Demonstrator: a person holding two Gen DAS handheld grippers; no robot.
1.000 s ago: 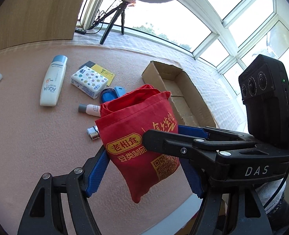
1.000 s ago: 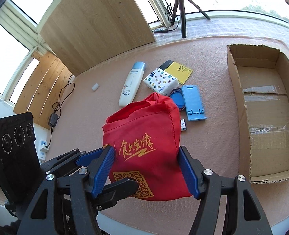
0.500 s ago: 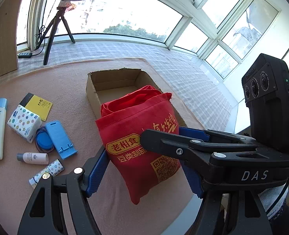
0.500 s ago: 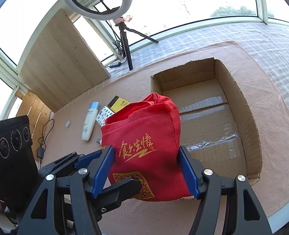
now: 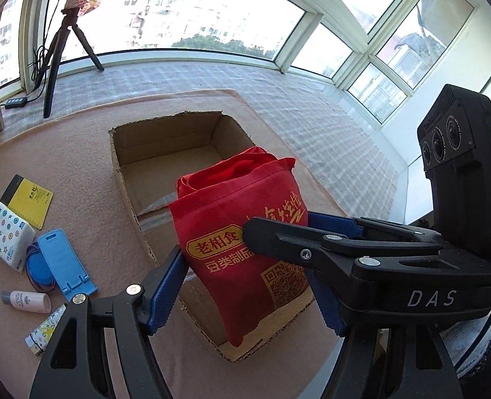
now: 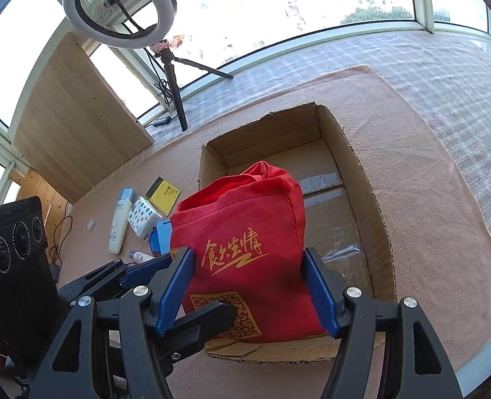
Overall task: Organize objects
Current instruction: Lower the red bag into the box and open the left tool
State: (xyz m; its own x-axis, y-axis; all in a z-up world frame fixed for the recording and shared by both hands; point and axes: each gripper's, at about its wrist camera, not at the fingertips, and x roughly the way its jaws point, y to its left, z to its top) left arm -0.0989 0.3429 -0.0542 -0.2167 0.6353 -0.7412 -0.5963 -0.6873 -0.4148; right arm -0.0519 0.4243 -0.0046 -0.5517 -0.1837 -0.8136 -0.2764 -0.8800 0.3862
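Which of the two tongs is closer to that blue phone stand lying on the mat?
Left. The left tongs grip the red bag just right of the blue phone stand; the right tongs grip the bag's far side, over the cardboard box.

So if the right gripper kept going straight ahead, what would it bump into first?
Probably the cardboard box. The right gripper already has the red bag squeezed between its jaws, so the bag would travel along with it. Beyond that lies the open box's floor or far wall; depth is hard to judge.
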